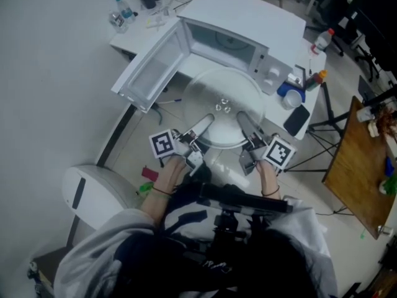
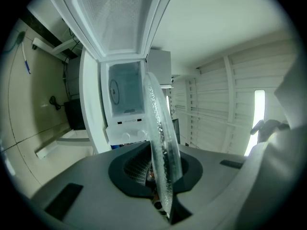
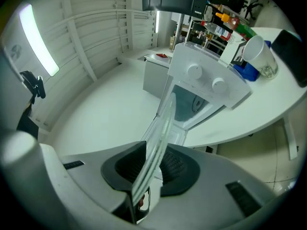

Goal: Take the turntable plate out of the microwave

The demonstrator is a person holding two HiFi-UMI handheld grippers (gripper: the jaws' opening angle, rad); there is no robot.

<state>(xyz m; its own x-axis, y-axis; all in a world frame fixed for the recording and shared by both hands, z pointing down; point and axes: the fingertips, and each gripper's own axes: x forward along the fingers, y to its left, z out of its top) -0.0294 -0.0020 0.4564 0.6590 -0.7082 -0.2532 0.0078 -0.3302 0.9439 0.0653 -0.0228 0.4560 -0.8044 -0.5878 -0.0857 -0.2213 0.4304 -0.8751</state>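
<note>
Plate: the glass turntable plate [image 1: 223,101] is out of the microwave [image 1: 248,20]. I hold it roughly flat in the air in front of the open cavity, just past the front edge of the surface [image 1: 139,36].
Left tool: my left tool [image 1: 201,128] is narrow and clamped on the plate's near rim, left of middle. In the left gripper view the glass edge runs up between its pads.
Right tool: my right tool [image 1: 243,123] is also narrow and grips the same near rim right of middle, near the left one. The plate stretches away from both toward the microwave.
Microwave: it stands on the white surface with its cavity facing me. A faint round shape shows on the cavity floor; I cannot tell what it is.
Door: the door [image 1: 152,70] is swung wide to the left, reaching out over the surface's front edge.
Cup: a white cup [image 1: 293,98] sits right of the microwave near the front right corner, against something blue. I cannot see its contents.
Phone: a dark phone [image 1: 296,120] lies at the front edge, just beside the cup.
</note>
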